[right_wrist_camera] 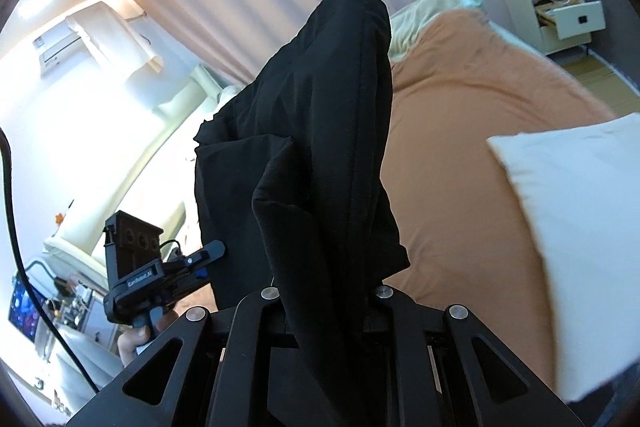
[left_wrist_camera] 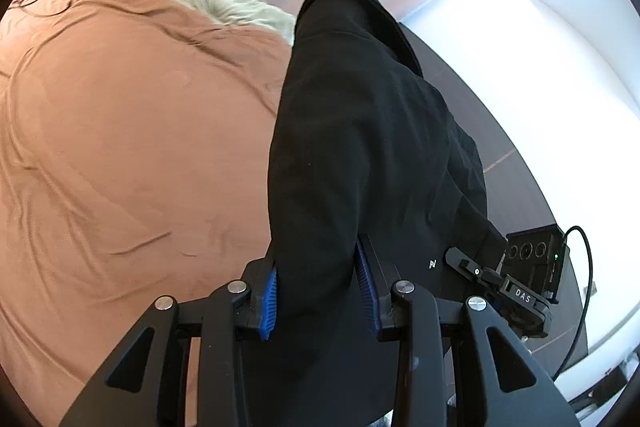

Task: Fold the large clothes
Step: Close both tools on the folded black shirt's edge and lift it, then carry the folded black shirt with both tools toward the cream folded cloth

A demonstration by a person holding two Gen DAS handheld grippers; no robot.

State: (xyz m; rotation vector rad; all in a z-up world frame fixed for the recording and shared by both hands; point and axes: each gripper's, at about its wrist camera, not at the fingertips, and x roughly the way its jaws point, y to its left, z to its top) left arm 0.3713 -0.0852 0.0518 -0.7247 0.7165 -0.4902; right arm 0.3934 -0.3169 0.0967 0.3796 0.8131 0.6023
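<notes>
Left gripper [left_wrist_camera: 320, 297] clamps the black garment [left_wrist_camera: 360, 147] between its blue pads [left_wrist_camera: 269, 301]; right gripper [right_wrist_camera: 326, 301] pinches the same garment [right_wrist_camera: 320, 127], its pads hidden by cloth. The garment hangs toward 12 o'clock above the orange bedspread [left_wrist_camera: 120, 147], with a white pillow [right_wrist_camera: 580, 247] at 3 o'clock in the right view.

Black garment [left_wrist_camera: 360, 131], bunched and draped, hanging lifted above the bed, creased folds

Black garment [right_wrist_camera: 320, 147] hides right hand-held gripper [right_wrist_camera: 326, 301] fingertips.
</notes>
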